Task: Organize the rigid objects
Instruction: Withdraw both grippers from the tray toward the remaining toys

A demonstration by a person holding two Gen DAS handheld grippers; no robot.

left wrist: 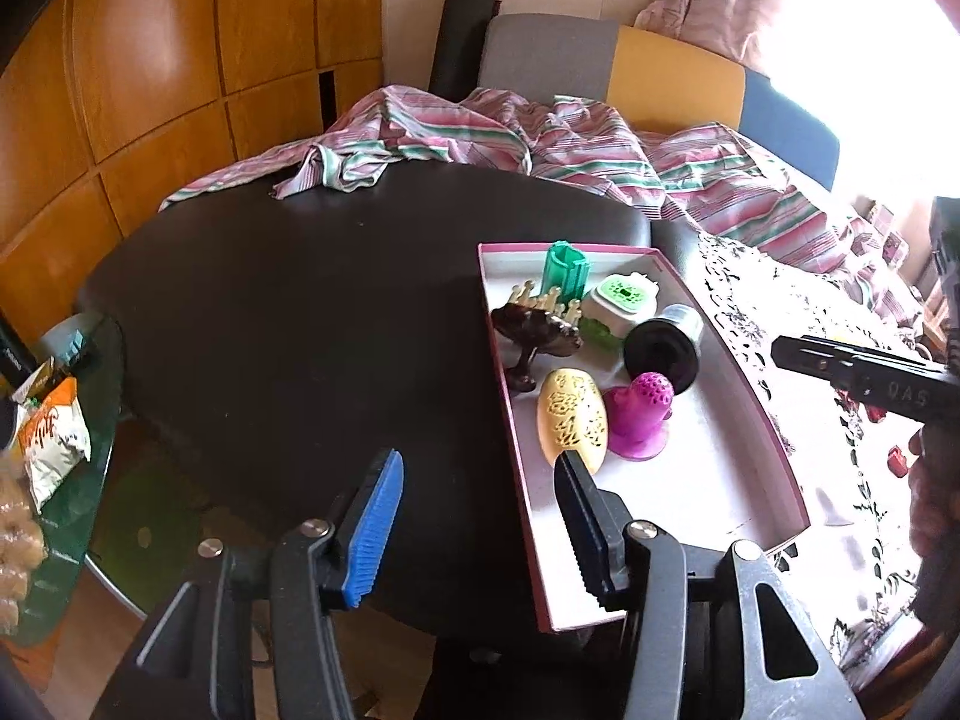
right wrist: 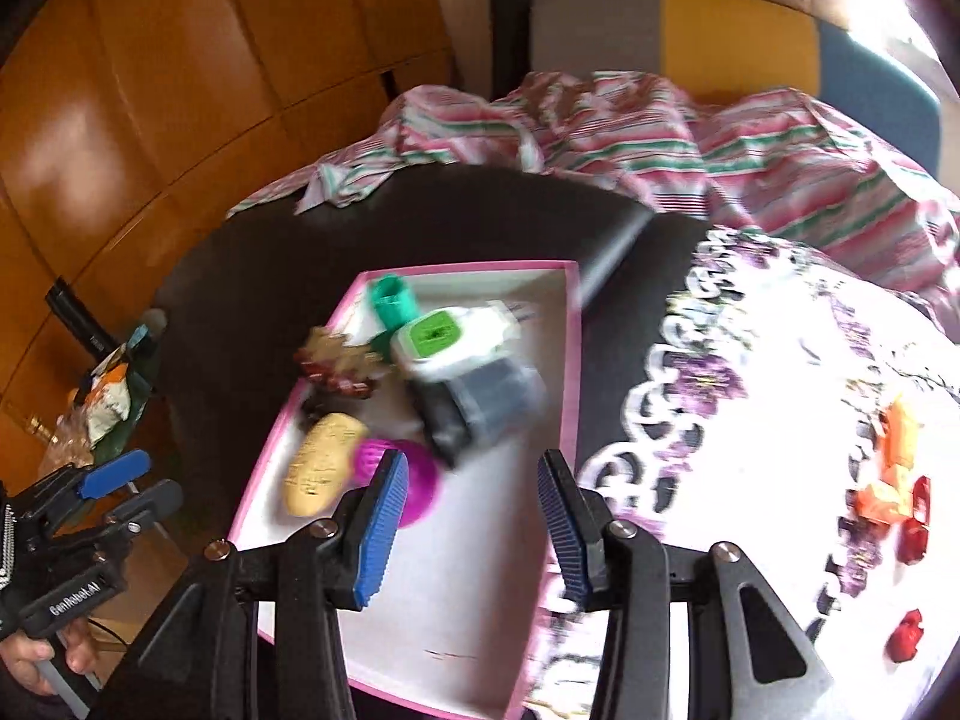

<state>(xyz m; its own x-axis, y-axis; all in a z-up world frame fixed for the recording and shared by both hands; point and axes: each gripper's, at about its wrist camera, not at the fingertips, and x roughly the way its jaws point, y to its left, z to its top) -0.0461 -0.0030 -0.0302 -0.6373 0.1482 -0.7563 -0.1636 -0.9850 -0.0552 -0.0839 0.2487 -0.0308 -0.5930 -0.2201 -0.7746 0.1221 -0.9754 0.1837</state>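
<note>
Left wrist view | both jaws parted, empty | black cylinder [left wrist: 663, 354], lying centre-right in tray [left wrist: 774, 456], could be rolled if nudged

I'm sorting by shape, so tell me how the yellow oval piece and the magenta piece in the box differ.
The yellow lattice oval is a smooth egg-like shell with cut-out patterns, while the magenta piece has a dotted dome above a flared flat base. The oval leans tilted on its side; the magenta piece stands on its base. The oval looks longer, the magenta one squatter. Both sit side by side in the pink-rimmed box, ungripped.
</note>
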